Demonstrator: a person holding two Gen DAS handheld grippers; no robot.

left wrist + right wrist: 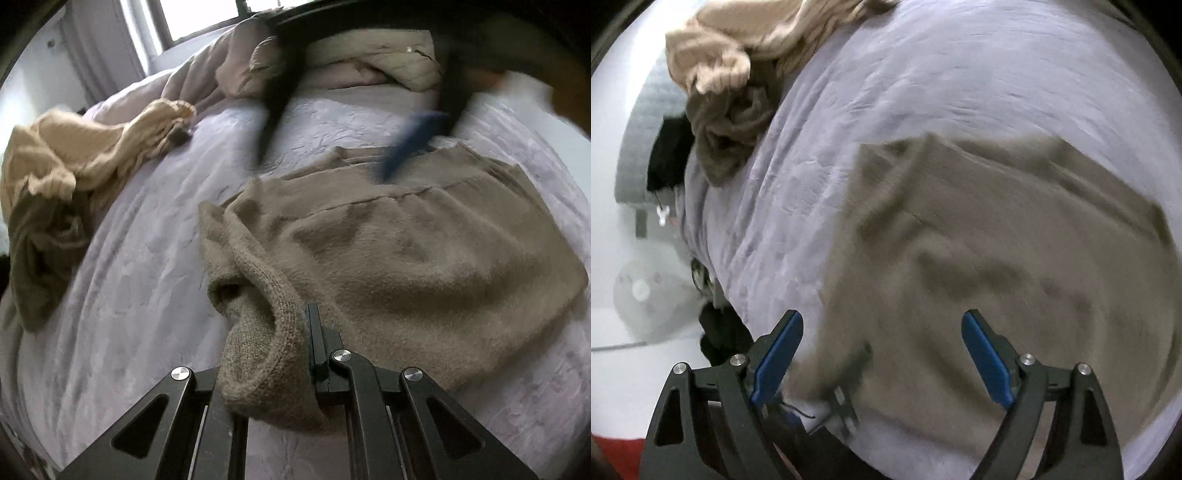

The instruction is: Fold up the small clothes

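The left gripper (291,332) is clamped on a fold of the taupe knit sweater (406,251): a ribbed cuff or hem is bunched between its black fingers (314,332) and spills down over the gripper's frame, hiding the other finger. The rest of that sweater spreads flat away from the clamped fold, lying on the lavender bedspread (140,277) with a straight seam line running across its far part. At the far edge of the sweater, in the left wrist view, the right gripper (332,140) shows as a motion-blurred pair of dark prongs, one with a blue pad, spread wide and pointing down at the cloth. In the right wrist view the right gripper (882,354) has its jaws wide apart, nothing between the blue pads (779,362), and it hangs just above the sweater (1015,258), which is blurred there. Away from the sweater, toward the bedspread's (923,74) edge, lies a crumpled heap of clothes: a cream knit garment (92,147) on top of a darker olive-brown one (37,251), both well apart from the sweater; the same heap (731,74) shows in the right wrist view. Beyond the sweater's far edge a bunched beige quilt (369,62) sits on the bed, with a window (199,18) behind it.
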